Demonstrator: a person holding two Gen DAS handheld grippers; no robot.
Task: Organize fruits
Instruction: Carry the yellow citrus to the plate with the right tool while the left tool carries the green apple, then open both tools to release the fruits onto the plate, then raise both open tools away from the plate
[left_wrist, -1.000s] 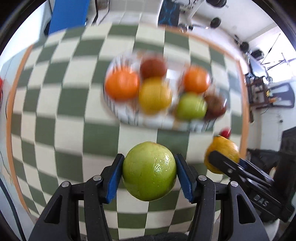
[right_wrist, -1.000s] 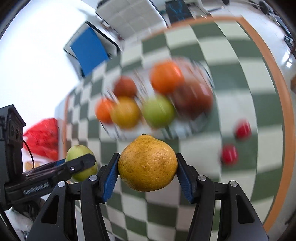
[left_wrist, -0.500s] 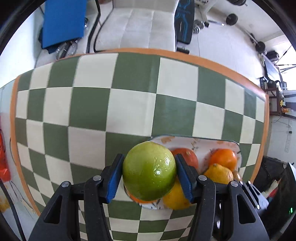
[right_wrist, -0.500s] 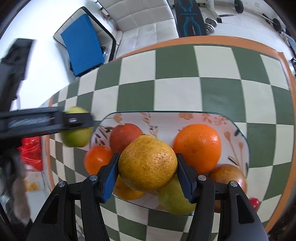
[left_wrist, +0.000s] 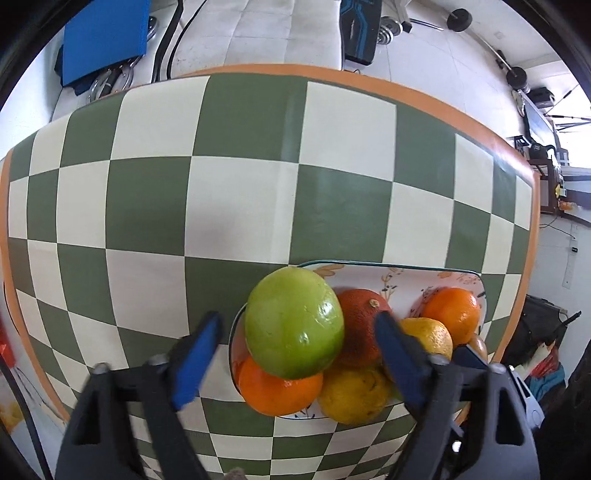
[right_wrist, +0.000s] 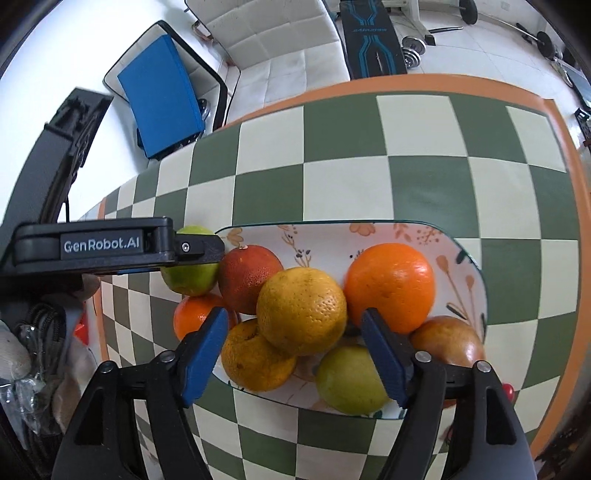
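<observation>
- The table (left_wrist: 236, 206) has green and white squares, and the fruits go on the flowered plate (right_wrist: 325, 236) that sits on it.
- The plate is nearly full now; a tiny red fruit (right_wrist: 509, 390) still waits beside it.
- The left gripper (left_wrist: 295, 341) was squeezing the green fruit (left_wrist: 293, 323) half a second ago. Now its jaws are wide apart, and the fruit rests on the pile.
- The right gripper (right_wrist: 295, 334) let go too, so the yellow orange (right_wrist: 302, 311) sits on the pile.

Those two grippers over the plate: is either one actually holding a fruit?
No. Both are open: the green fruit and the yellow-orange fruit rest on the pile, clear of the blue fingers.
</observation>
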